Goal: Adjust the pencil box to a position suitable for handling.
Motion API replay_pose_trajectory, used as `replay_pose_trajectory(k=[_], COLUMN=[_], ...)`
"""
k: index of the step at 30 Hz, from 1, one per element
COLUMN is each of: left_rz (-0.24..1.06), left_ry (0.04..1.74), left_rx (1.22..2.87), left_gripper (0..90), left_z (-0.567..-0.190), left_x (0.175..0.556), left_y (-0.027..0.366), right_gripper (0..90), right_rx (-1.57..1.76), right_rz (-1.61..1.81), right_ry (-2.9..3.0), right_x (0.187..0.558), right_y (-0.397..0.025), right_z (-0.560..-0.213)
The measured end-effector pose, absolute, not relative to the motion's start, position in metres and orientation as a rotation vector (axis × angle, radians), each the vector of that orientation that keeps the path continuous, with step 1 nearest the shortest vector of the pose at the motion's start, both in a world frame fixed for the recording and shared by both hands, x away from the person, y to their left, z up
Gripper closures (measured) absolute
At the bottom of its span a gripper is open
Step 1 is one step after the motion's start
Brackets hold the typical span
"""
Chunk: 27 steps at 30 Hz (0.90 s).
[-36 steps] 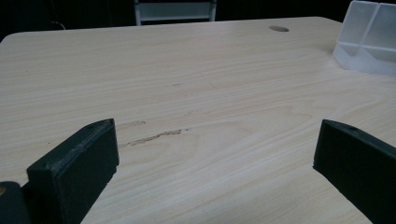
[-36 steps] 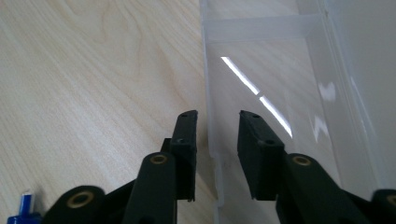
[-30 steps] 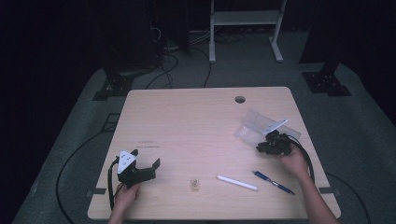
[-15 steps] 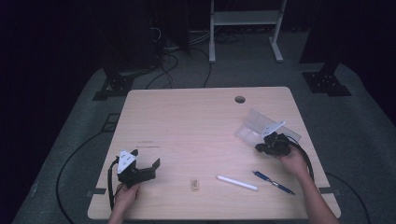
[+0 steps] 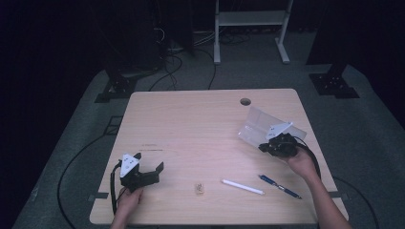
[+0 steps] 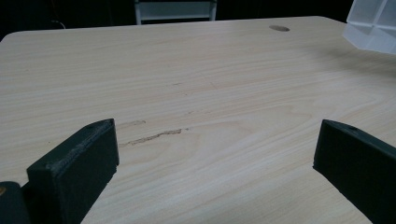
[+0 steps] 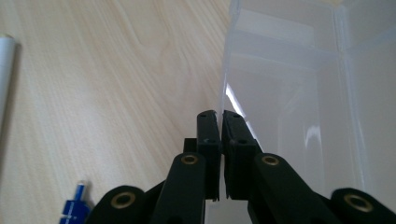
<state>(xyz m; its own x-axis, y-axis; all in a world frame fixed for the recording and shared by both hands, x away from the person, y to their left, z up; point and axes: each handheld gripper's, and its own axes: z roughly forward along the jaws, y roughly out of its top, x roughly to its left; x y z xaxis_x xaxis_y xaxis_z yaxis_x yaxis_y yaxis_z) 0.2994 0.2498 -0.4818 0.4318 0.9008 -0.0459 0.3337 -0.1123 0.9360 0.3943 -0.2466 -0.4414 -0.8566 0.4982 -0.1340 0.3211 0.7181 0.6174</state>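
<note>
Wooden table (image 5: 191,124), light grain, rounded corners; cable hole (image 5: 245,101) near its 12 o'clock edge. White pen (image 5: 242,187) lies flat toward 6 o'clock, blue pen (image 5: 280,186) just at its 3 o'clock side, apart from it. Small tan object (image 5: 199,189) at the white pen's 9 o'clock, too small to identify. Grey carpet (image 5: 76,143) around the table; black cables (image 5: 165,71) and a white frame (image 5: 250,19) at 12 o'clock.
</note>
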Motion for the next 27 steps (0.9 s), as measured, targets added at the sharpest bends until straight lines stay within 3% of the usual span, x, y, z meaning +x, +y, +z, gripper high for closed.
replay_pose_trajectory(k=[19,27], left_rz=[0.698,0.690], left_ry=[1.090,1.090], left_rx=[1.669,1.663], left_gripper=[0.0,0.0], left_z=[-0.482,-0.482], left_x=[0.300,0.300], left_y=[0.250,0.250], right_gripper=[85.8,85.8], right_rx=[0.409,0.343], right_rz=[0.904,0.918], right_ry=[2.695,2.744], right_x=[0.385,0.386], right_y=[-0.199,-0.171], right_z=[-0.421,-0.427])
